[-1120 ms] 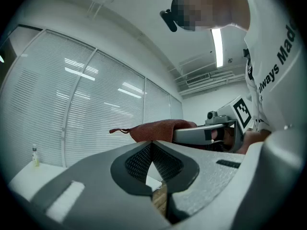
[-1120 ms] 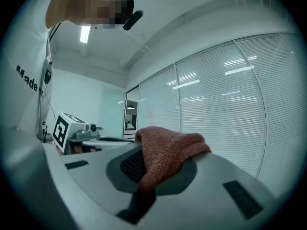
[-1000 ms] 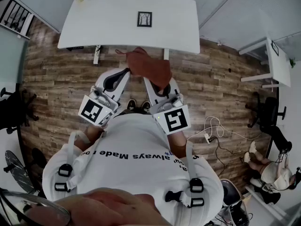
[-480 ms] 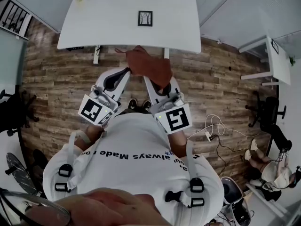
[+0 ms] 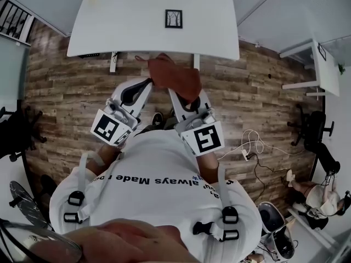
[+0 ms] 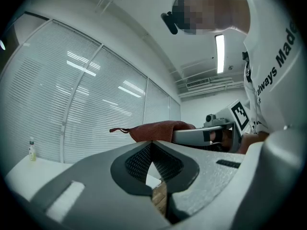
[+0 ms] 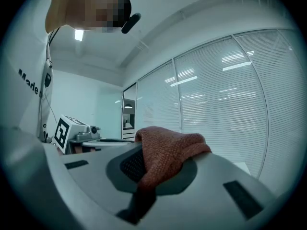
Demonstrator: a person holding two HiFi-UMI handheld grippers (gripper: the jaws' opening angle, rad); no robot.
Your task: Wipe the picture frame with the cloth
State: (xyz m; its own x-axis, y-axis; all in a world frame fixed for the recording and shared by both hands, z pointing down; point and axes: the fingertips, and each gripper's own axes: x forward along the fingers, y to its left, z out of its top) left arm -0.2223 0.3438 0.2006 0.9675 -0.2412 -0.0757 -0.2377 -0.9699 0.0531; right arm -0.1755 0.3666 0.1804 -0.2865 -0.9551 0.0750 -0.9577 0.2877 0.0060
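Cloth [image 5: 174,75] clamped in our right gripper [image 5: 184,93], left gripper [image 5: 147,83] closed on nothing, both just short of the table's [image 5: 120,26] near edge; we see the picture frame [image 5: 174,18] mid-table, straight ahead, marginally nearer the right gripper.

shirt [image 5: 159,163]: white, black lettering | straps [image 5: 82,171]: white, black buckles | left gripper [image 5: 145,84], right gripper [image 5: 175,96]: grey, marker cubes [image 5: 112,129]

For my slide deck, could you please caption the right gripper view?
Right gripper shut on the rust-red cloth, held up before white window blinds.
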